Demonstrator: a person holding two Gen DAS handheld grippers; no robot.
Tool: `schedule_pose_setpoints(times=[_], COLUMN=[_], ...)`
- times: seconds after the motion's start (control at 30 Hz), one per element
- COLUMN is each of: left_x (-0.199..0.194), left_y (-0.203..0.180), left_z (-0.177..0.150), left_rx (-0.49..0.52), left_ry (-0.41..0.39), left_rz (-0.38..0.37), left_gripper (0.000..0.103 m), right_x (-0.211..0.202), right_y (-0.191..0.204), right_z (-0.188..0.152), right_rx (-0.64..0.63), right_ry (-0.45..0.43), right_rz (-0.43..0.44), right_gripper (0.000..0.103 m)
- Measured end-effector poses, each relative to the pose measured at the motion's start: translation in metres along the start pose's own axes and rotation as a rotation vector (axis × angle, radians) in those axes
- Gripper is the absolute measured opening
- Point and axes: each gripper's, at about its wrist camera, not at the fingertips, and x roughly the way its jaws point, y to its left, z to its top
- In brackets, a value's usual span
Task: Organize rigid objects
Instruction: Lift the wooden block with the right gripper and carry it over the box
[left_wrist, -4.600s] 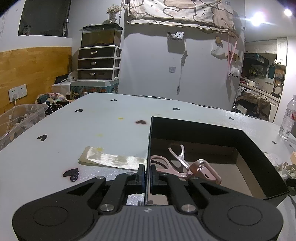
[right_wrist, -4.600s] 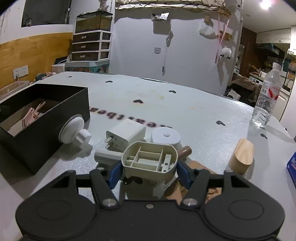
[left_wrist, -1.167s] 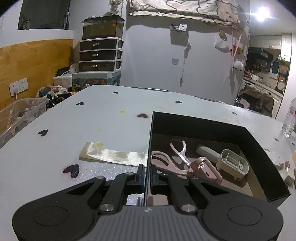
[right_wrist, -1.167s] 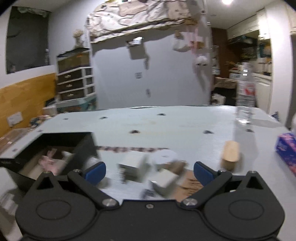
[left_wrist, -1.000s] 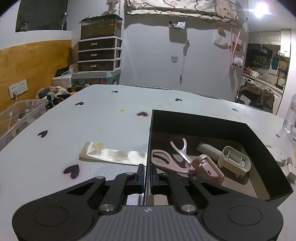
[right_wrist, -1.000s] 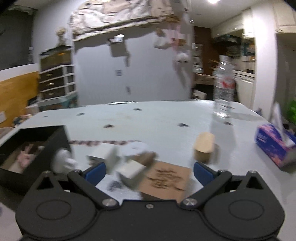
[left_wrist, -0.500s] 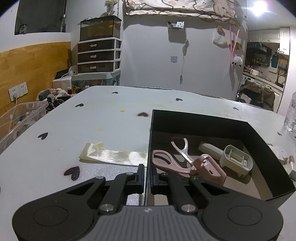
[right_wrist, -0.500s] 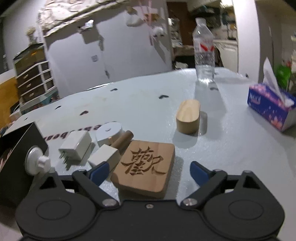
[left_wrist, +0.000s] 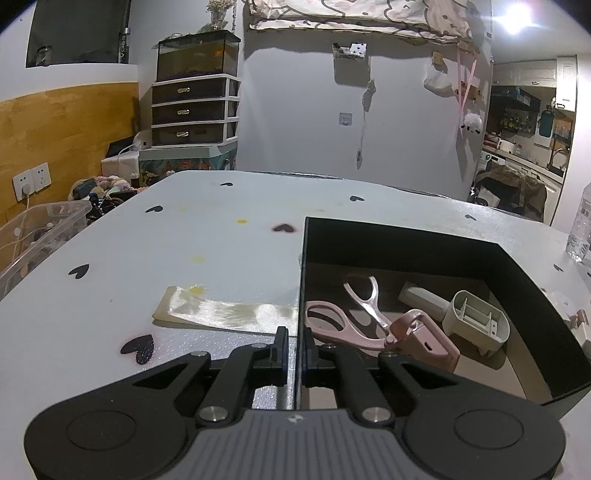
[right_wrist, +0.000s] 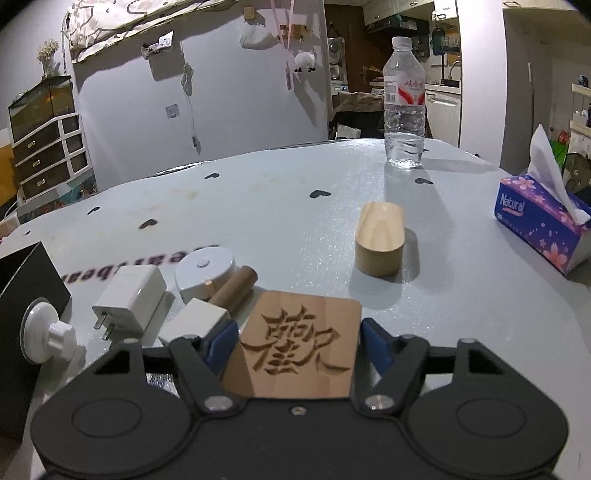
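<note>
Matt black box (left_wrist: 406, 240), card-like, brown paper-toned floor inside. Glossy pink plastic on the scissors (left_wrist: 332, 325), bright polished metal along the blades. Dull off-white moulded plastic organizer tray (left_wrist: 476, 321). Satiny, shiny cream ribbon (left_wrist: 221, 312) on the finely speckled, slightly glittery counter (right_wrist: 295, 206). Pale smooth wood on the carved plaque (right_wrist: 299, 343), grain showing, engraving darker. Smooth light wooden block (right_wrist: 380, 232). Glossy white plastic charger (right_wrist: 129, 299). Clear crinkled plastic water bottle (right_wrist: 403, 103). Printed tissue pack (right_wrist: 539, 221), soft white paper poking out.
</note>
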Motion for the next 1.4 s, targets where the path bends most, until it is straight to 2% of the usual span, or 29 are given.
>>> schedule_pose_setpoints(times=[0.4, 0.53, 0.7, 0.8, 0.93, 1.0, 1.13, 1.2, 1.3, 1.4], left_x=[0.003, 0.003, 0.002, 0.002, 0.001, 0.001, 0.001, 0.001, 0.001, 0.001], left_y=[-0.001, -0.001, -0.003, -0.002, 0.001, 0.002, -0.001, -0.002, 0.000, 0.000], left_z=[0.002, 0.003, 0.003, 0.004, 0.005, 0.006, 0.007, 0.007, 0.007, 0.008], left_rx=[-0.010, -0.013, -0.012, -0.025, -0.037, -0.035, -0.021, -0.013, -0.020, -0.024], left_ry=[0.017, 0.033, 0.043, 0.056, 0.073, 0.080, 0.090, 0.092, 0.095, 0.097], left_rz=[-0.004, -0.004, 0.001, -0.003, -0.018, -0.020, -0.011, -0.007, -0.011, -0.014], left_gripper=[0.005, 0.005, 0.005, 0.005, 0.005, 0.005, 0.006, 0.006, 0.006, 0.006], right_x=[-0.003, -0.013, -0.037, -0.048, -0.053, -0.050, -0.040, -0.031, -0.013, 0.000], right_y=[0.000, -0.001, 0.013, 0.031, 0.066, 0.089, 0.138, 0.163, 0.200, 0.227], right_z=[0.000, 0.006, 0.024, 0.036, 0.053, 0.064, 0.076, 0.081, 0.088, 0.086], right_rx=[0.000, 0.004, -0.050, -0.121, -0.264, -0.351, -0.536, -0.631, -0.717, -0.779], right_ry=[0.003, 0.004, -0.048, -0.056, -0.015, 0.034, 0.145, 0.229, 0.412, 0.564], right_rz=[0.010, 0.049, 0.128, 0.243, 0.493, 0.619, 0.784, 0.849, 0.946, 0.970], right_gripper=[0.072, 0.070, 0.069, 0.069, 0.069, 0.069, 0.069, 0.069, 0.069, 0.069])
